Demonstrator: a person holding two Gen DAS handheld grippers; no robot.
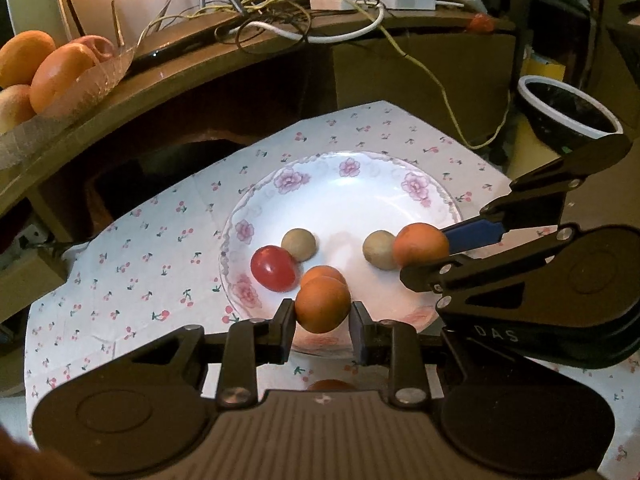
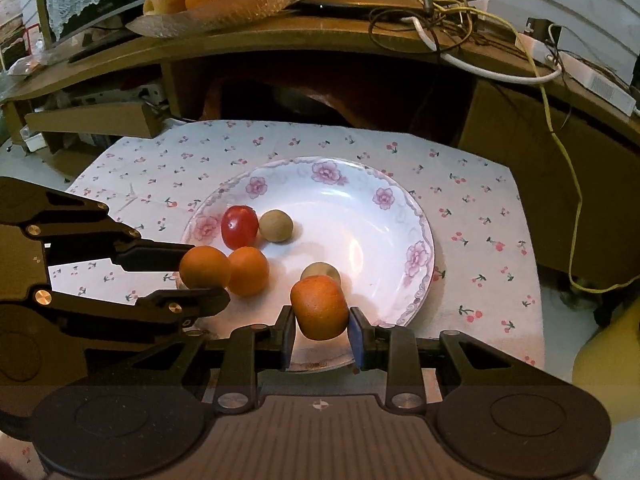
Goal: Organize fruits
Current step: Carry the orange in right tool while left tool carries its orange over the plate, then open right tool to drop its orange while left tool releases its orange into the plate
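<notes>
Both wrist views—close, angled down—share the plate (image 1: 436,188).

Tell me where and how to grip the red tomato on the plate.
Grip the red tomato across its widest middle, coming down from above. It is smooth and rounded, so a low or off-centre pinch would probably slip. Put one finger on its plate-rim side and the other on the far side; the brown fruit and orange fruit crowd its other sides.

A white cloth (image 2: 472,216) printed with small cherries covers the low surface. The flowered plate (image 2: 400,216) sits directly on it, near its middle. At twelve o'clock, the brown shelf (image 2: 280,36) carries a glass fruit dish (image 2: 224,12) and tangled cables (image 2: 460,20).
</notes>
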